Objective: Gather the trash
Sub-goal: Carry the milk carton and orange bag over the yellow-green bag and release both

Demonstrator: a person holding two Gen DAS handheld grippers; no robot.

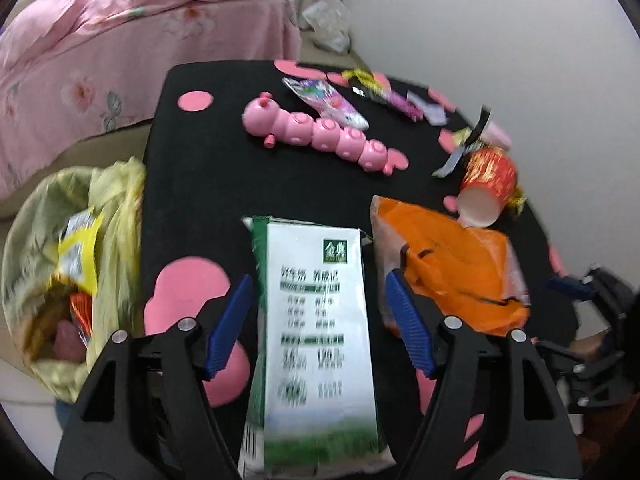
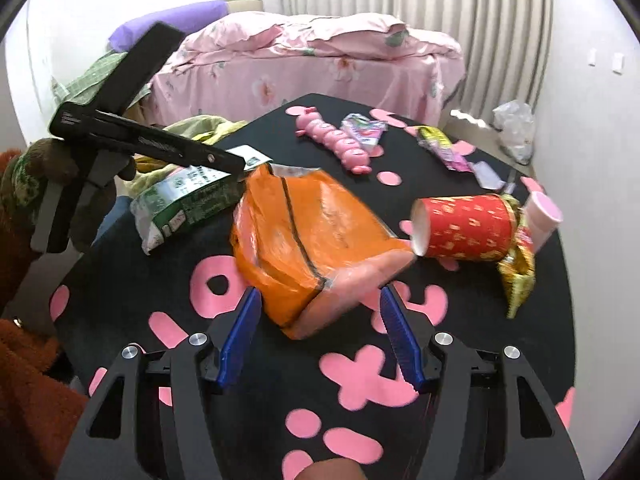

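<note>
Left claw: my left gripper stands spread, its blue pads either side of the green-and-white milk carton, clear of it.
Right claw: my right gripper gapes wide, the crumpled orange plastic bag just ahead, unheld.
Carton: by the black pink-patterned table's left edge.
Bin: yellow-lined waste basket beside that edge.
Cup: red paper cup toppled towards the right edge.

A white and green milk carton lies flat on the black table, beside a crumpled orange bag. A red paper cup lies on its side nearby. Wrappers lie farther back. A yellow-lined bin holds trash.
</note>
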